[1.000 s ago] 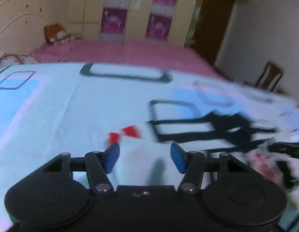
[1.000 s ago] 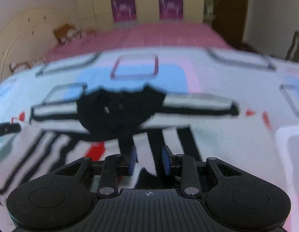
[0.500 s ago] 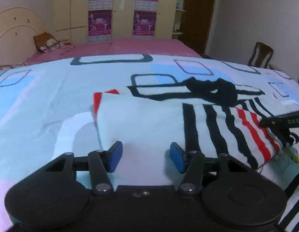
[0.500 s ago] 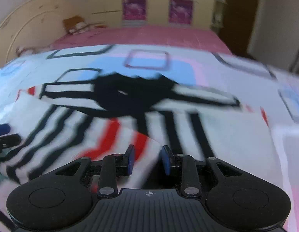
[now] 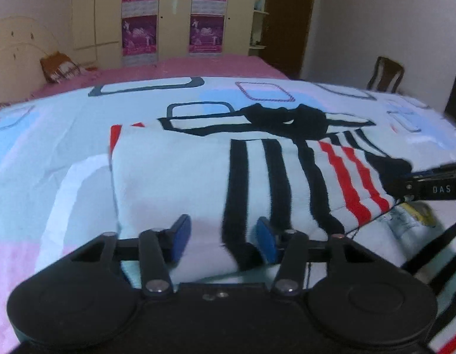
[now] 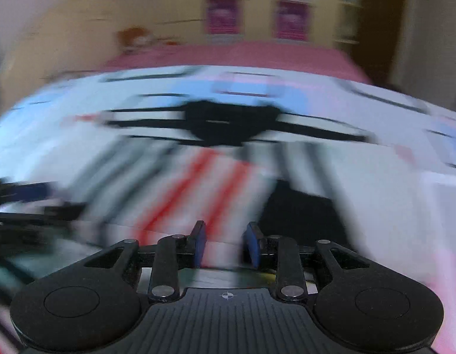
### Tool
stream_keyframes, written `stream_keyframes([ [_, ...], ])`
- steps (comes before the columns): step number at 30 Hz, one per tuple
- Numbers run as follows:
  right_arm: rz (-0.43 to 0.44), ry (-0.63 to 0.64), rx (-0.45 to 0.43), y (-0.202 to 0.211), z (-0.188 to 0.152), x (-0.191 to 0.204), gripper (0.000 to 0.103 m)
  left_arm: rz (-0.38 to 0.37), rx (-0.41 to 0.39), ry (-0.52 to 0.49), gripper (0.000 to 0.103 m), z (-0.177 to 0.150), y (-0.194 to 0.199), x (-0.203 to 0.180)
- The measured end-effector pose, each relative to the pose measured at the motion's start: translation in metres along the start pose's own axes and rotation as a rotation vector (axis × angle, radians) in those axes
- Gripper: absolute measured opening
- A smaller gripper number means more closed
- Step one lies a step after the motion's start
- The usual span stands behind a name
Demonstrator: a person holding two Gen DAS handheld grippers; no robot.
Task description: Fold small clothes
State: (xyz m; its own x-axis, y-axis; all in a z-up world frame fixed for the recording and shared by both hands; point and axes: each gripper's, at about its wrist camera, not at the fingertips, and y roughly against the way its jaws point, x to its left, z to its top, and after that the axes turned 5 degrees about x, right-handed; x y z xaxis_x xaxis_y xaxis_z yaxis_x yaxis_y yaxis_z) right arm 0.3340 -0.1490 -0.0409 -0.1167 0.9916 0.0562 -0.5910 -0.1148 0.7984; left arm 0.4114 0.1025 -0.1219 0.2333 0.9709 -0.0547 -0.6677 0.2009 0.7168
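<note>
My left claw (image 5: 220,240) is closing on the shirt (image 5: 175,183) hem; right claw (image 6: 225,244) grips it; one fold laid over, more left.

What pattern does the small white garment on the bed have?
The small white garment has black and red stripes and a black collar, clearest in the left wrist view.

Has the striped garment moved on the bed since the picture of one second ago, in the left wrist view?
Yes. The striped garment has been folded toward the camera: its white part now covers more of the patterned bedcover in front of the left gripper.
</note>
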Motion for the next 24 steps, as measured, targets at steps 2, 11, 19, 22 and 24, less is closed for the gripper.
stream_keyframes([
  [2, 0.024, -0.064, 0.007, 0.0, -0.003, -0.023, 0.029, -0.001, 0.002, -0.013, 0.046, 0.001, 0.001, 0.001],
  [11, 0.01, -0.123, 0.033, 0.005, -0.006, -0.036, 0.029, 0.013, 0.017, -0.016, 0.045, 0.003, 0.0, -0.004],
  [19, 0.014, -0.135, 0.057, 0.003, 0.0, -0.033, 0.029, 0.046, 0.022, -0.047, 0.045, 0.002, 0.0, -0.011],
  [22, 0.016, -0.113, 0.058, 0.004, -0.001, -0.032, 0.029, 0.056, 0.027, -0.048, 0.046, 0.003, 0.0, -0.012],
  [24, 0.02, -0.111, 0.057, 0.005, -0.004, -0.033, 0.029, 0.073, 0.03, -0.058, 0.048, 0.004, 0.0, -0.015],
])
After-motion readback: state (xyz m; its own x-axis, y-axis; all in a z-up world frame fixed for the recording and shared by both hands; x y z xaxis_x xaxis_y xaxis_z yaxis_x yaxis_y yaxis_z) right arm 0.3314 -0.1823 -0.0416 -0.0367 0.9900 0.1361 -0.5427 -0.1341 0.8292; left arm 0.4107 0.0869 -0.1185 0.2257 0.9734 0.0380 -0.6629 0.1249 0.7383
